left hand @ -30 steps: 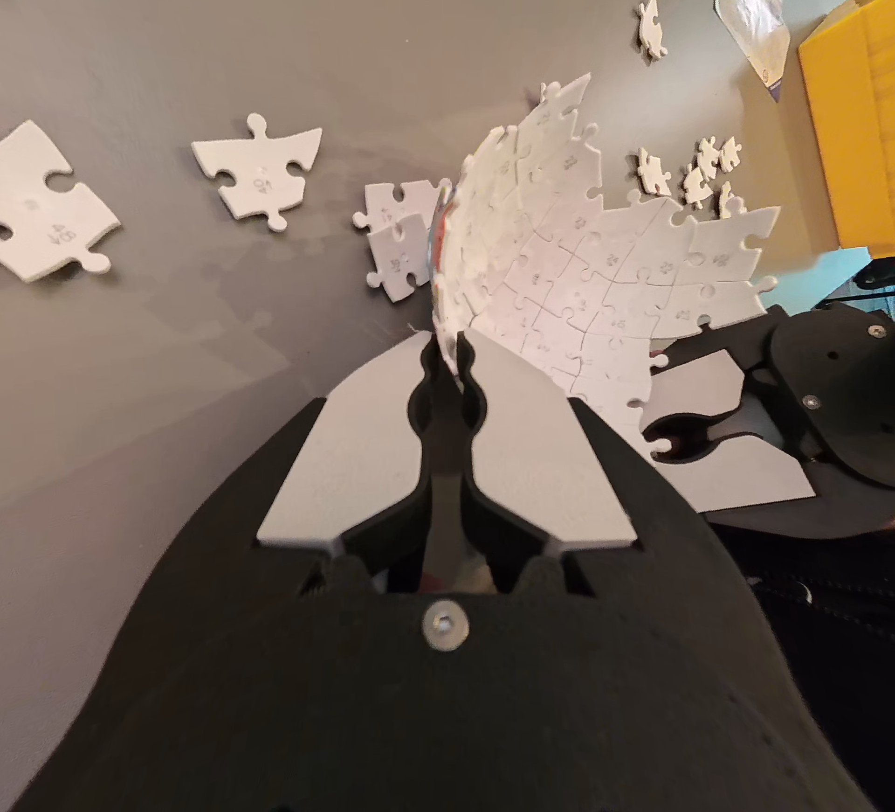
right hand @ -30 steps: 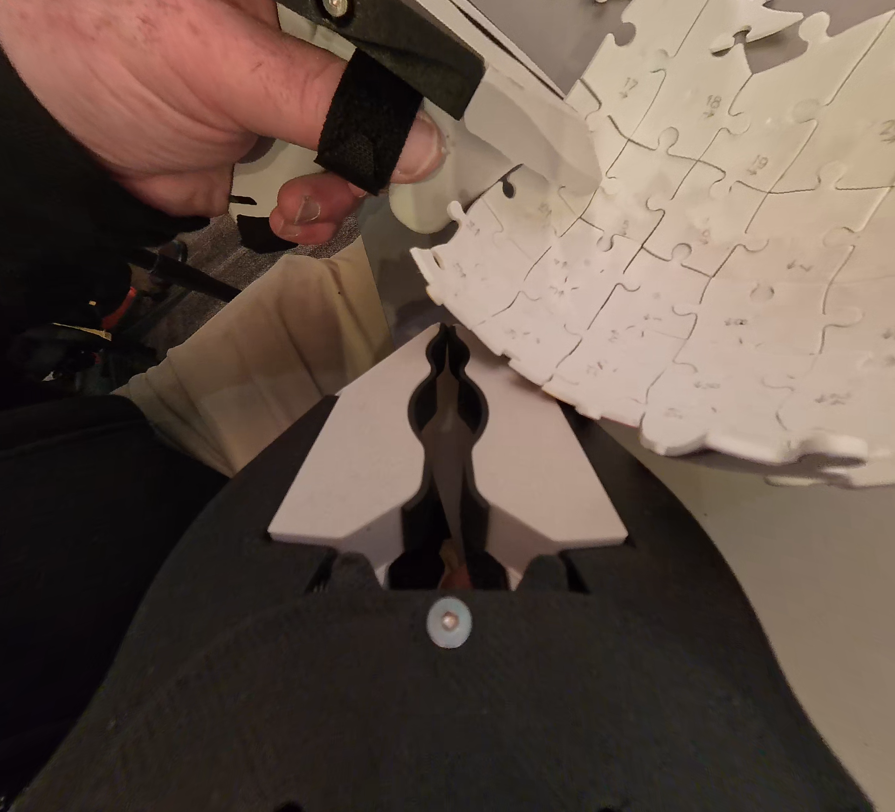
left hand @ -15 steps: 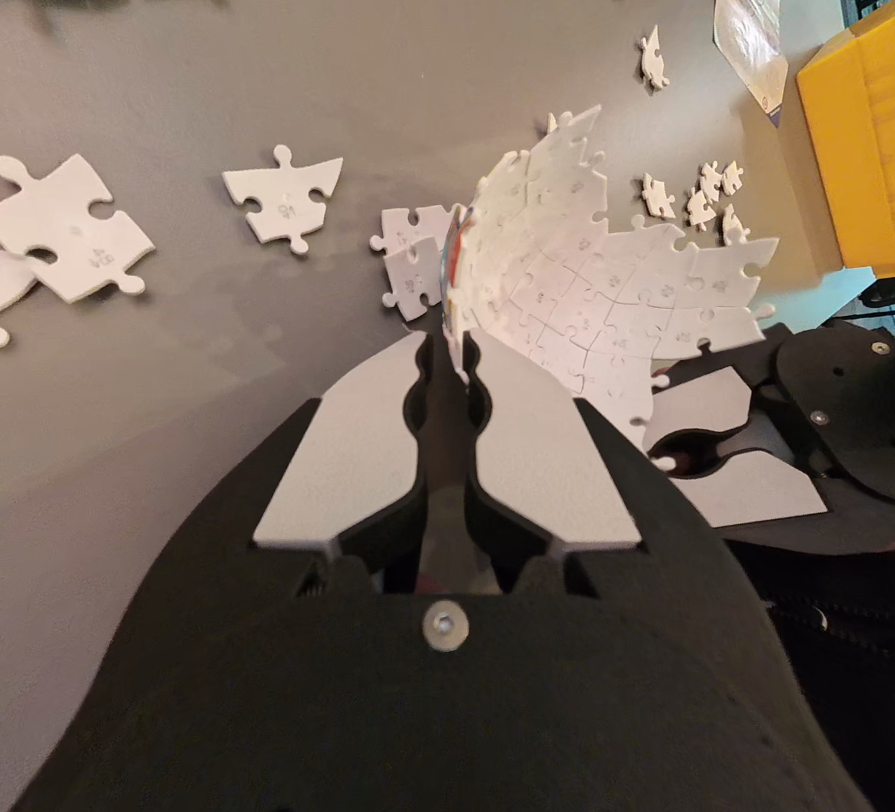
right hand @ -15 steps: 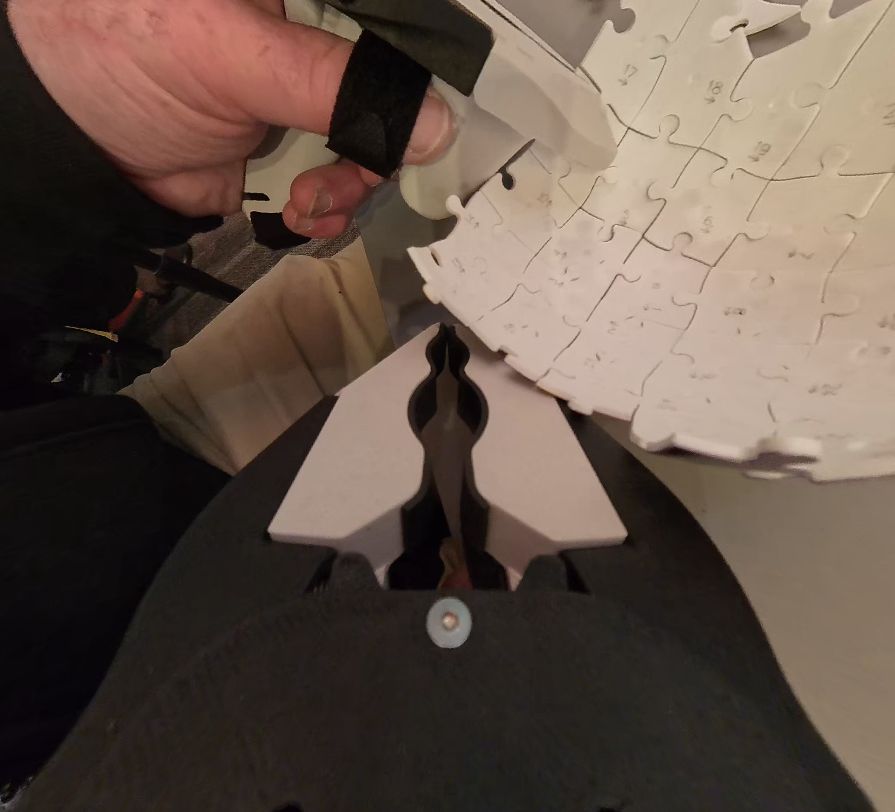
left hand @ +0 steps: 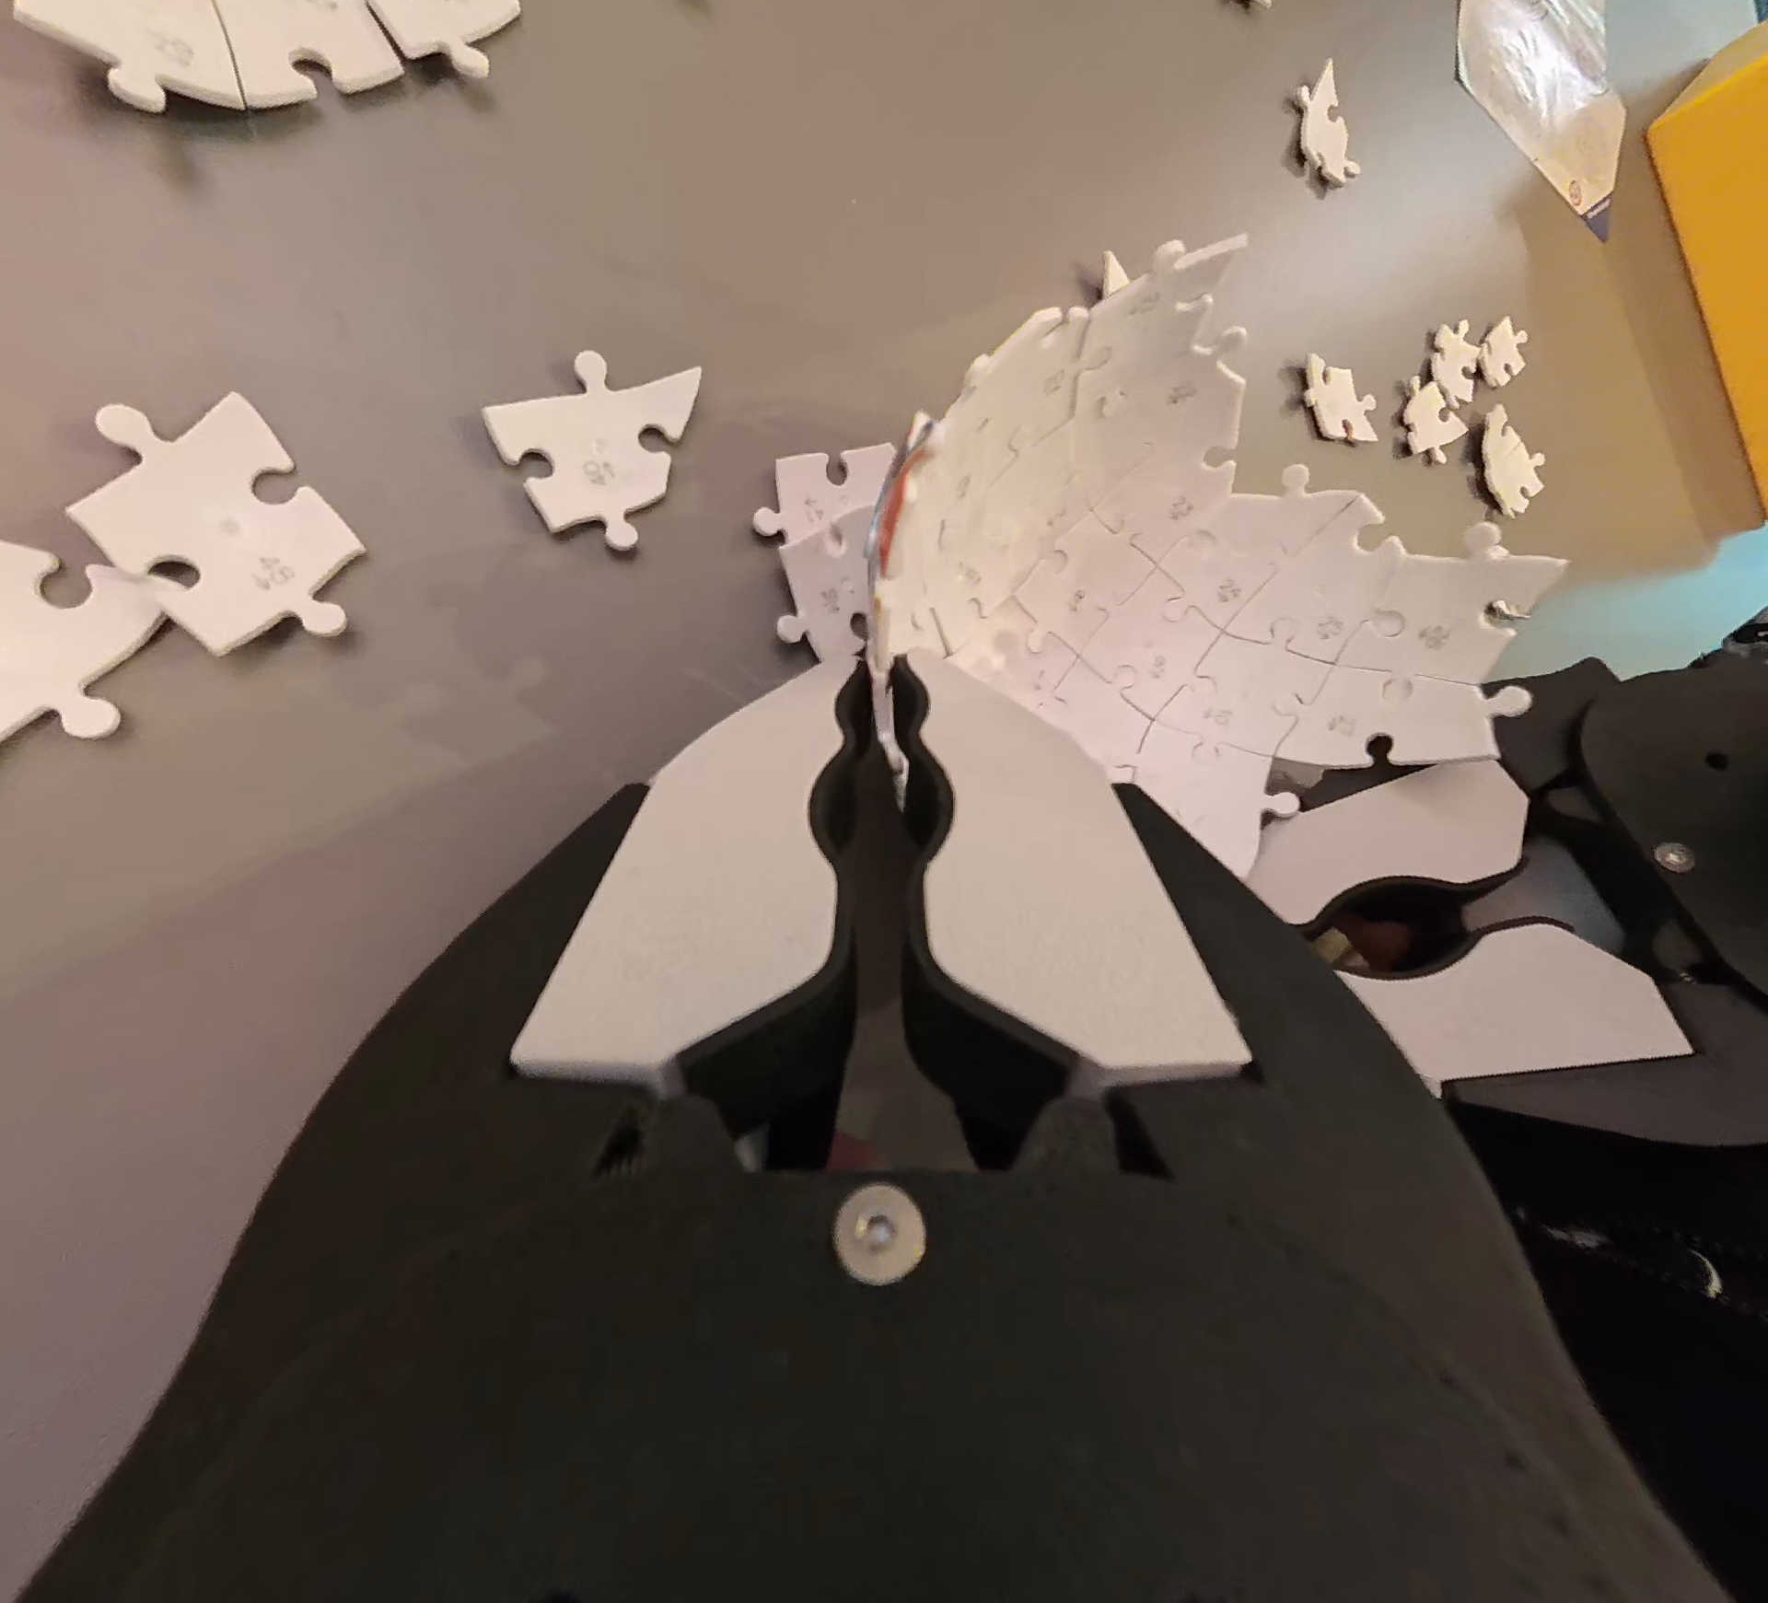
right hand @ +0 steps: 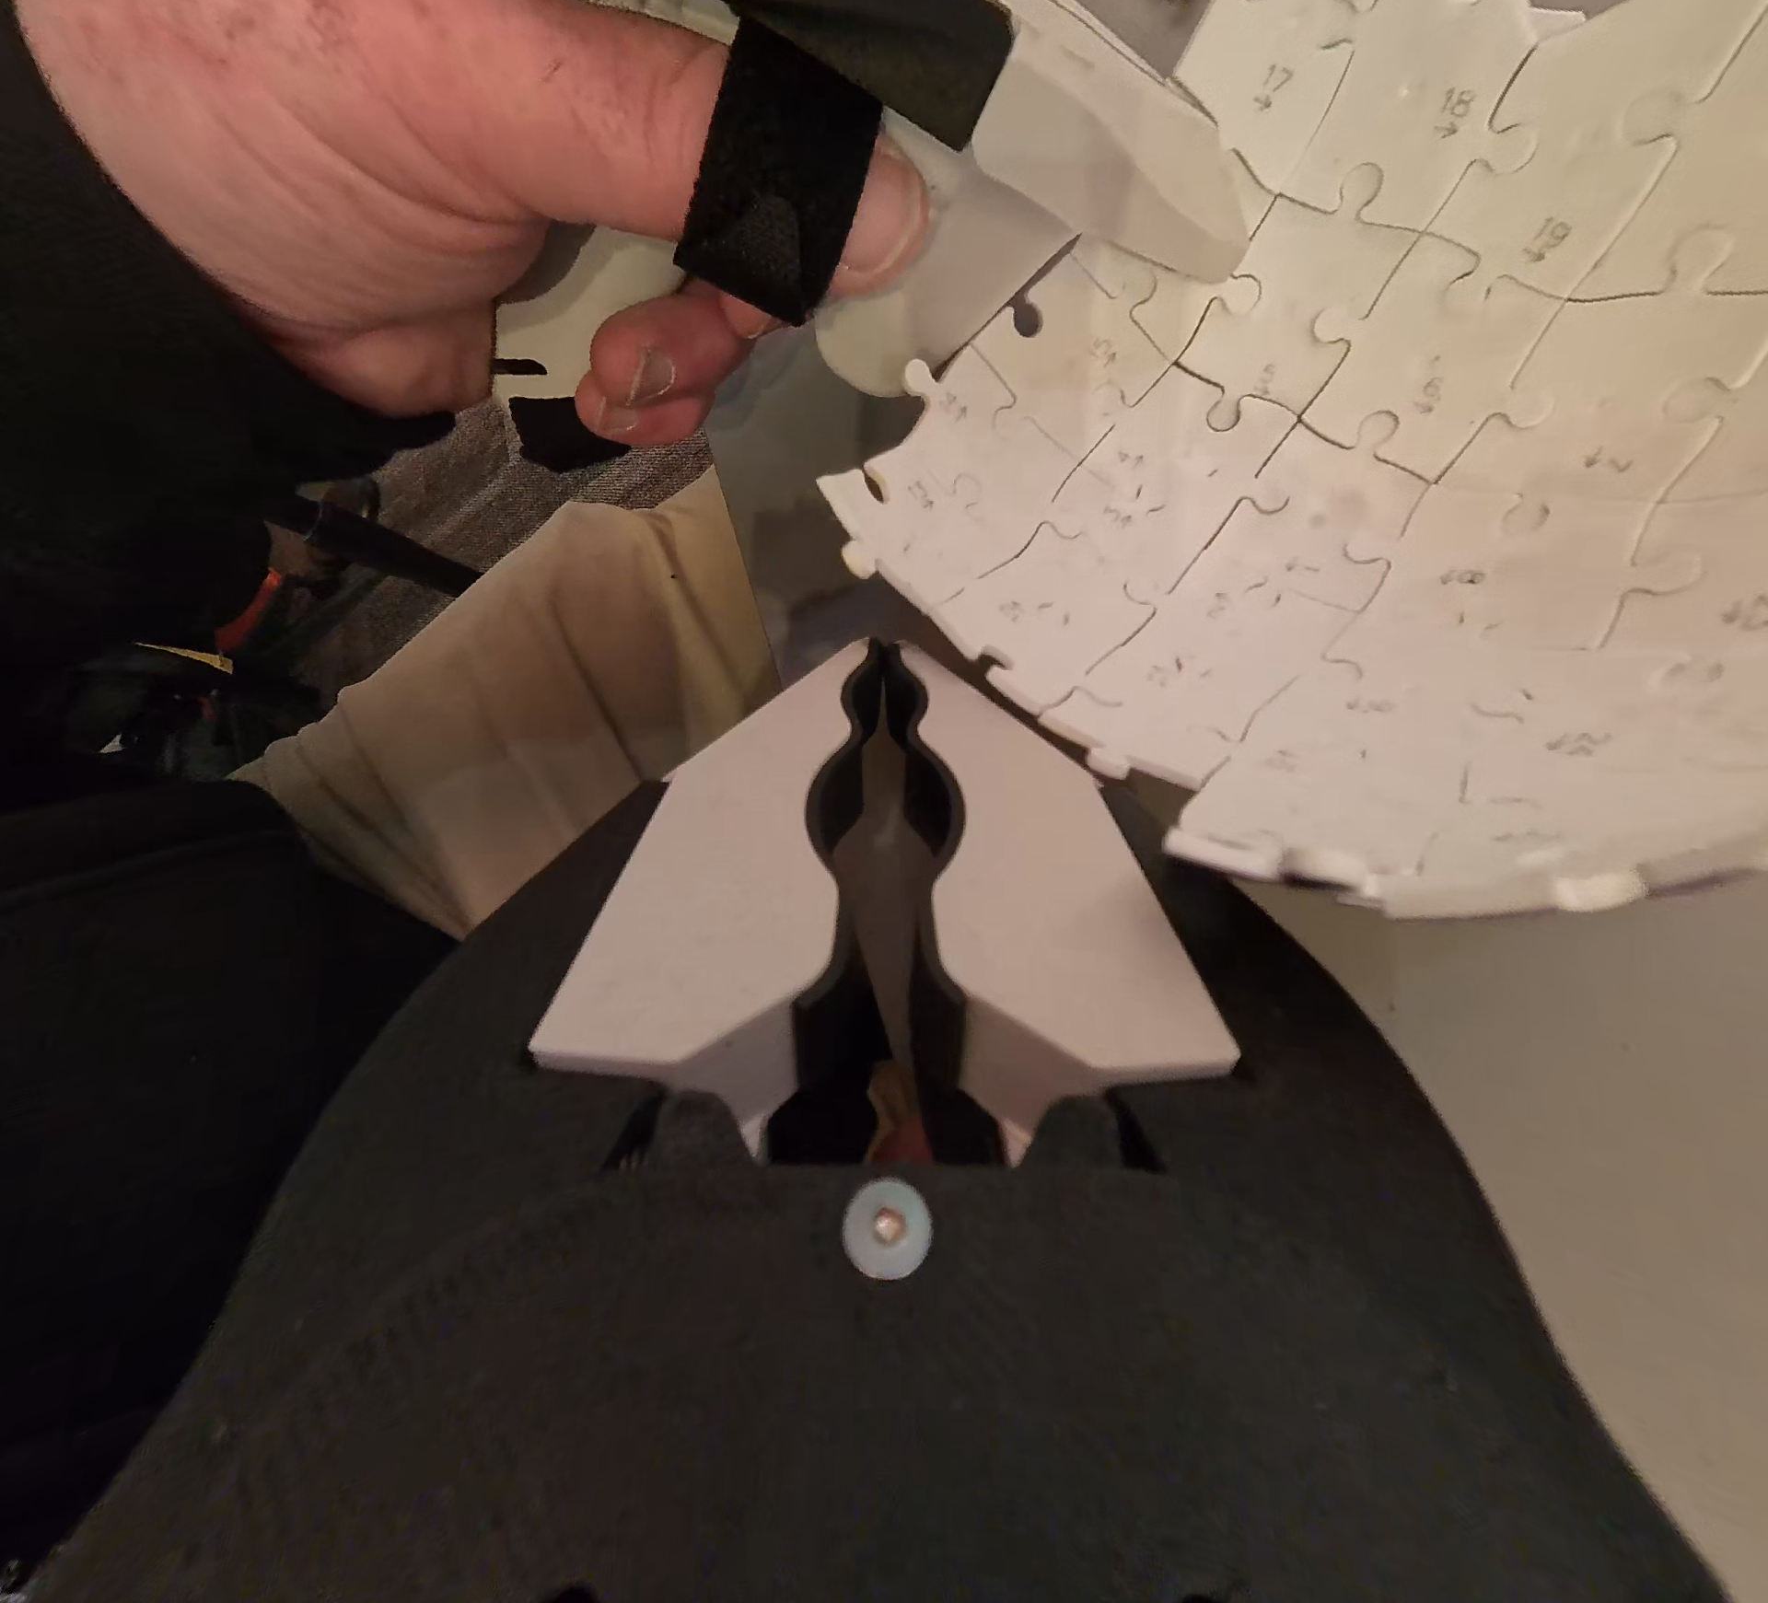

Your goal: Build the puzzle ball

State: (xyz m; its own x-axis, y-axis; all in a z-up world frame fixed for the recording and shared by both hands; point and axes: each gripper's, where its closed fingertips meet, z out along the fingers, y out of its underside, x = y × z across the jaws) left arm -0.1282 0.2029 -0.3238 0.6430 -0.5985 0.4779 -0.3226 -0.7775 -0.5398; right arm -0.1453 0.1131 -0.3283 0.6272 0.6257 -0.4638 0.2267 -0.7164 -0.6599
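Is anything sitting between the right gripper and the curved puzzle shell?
Nothing visible. The right gripper is shut and empty just under the shell, whose rim the left gripper pinches.

Shell (left hand: pixel 1177 591) farther from table pieces (left hand: pixel 593 447).

Prob. hobby/office desk: grey tabletop (left hand: pixel 861 151) w/ yellow box (left hand: pixel 1722 237) (place unclear).

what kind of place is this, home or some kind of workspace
Probably an indoor work or hobby table rather than a clearly domestic room, though little beyond it shows. A smooth grey tabletop carries scattered white numbered puzzle pieces, the curved white part-built puzzle shell and a yellow box at the edge.
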